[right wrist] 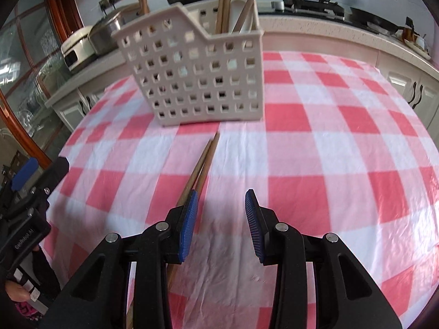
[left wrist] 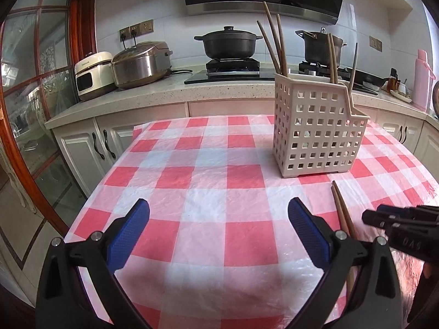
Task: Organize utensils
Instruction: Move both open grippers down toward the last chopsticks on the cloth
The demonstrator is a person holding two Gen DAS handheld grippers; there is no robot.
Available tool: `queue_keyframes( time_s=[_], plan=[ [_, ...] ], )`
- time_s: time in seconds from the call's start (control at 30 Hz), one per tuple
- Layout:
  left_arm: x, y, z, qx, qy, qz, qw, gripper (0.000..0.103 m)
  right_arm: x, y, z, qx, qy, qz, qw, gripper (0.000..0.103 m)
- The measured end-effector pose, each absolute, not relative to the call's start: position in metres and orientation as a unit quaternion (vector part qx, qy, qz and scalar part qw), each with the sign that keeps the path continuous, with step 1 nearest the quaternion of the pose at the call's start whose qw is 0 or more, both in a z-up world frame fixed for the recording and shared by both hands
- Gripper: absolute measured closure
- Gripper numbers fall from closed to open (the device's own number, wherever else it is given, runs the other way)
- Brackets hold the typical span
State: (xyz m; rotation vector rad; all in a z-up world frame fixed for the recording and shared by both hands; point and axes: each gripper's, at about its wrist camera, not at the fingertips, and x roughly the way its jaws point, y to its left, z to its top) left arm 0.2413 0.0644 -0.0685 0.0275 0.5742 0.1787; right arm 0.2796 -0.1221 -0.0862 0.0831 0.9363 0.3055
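Observation:
A pair of wooden chopsticks [right wrist: 204, 161] lies on the red and white checked tablecloth [right wrist: 315, 150], tips toward the white perforated utensil basket [right wrist: 197, 74]. Several chopsticks stand inside that basket [left wrist: 318, 128]. My right gripper [right wrist: 221, 200] is open just above the cloth; the chopsticks pass under its left finger, not between the pads. In the left wrist view the same chopsticks [left wrist: 341, 208] lie to the right of my left gripper [left wrist: 218, 211], which is wide open over bare cloth. The right gripper's black body [left wrist: 397, 219] enters from the right.
Behind the table runs a kitchen counter [left wrist: 164, 87] with a rice cooker [left wrist: 142, 63], a white appliance [left wrist: 93, 74] and two black pots [left wrist: 227, 41] on a stove. A pink bottle [left wrist: 422, 76] stands far right. A glass door [left wrist: 30, 87] is at left.

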Motion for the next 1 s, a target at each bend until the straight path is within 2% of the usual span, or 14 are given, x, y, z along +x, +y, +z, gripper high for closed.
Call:
queue_keyframes(
  time_s=[0.83,0.9,0.97,1.0],
  plan=[
    [0.226,0.078,-0.068,-0.001,0.281,0.079,0.956,0.005,0.299,-0.078,-0.092,-0.048,0.465,0.091,0.879,0.068],
    [0.225,0.08,-0.067,-0.002,0.28,0.082,0.956,0.005,0.301,-0.075,-0.092,-0.054,0.464,0.088,0.88,0.071],
    [0.225,0.083,-0.067,-0.005,0.281,0.083,0.956,0.005,0.3,-0.074,-0.092,-0.057,0.464,0.09,0.88,0.083],
    [0.225,0.083,-0.067,-0.006,0.283,0.083,0.955,0.005,0.299,-0.075,-0.092,-0.057,0.463,0.092,0.88,0.085]
  ],
)
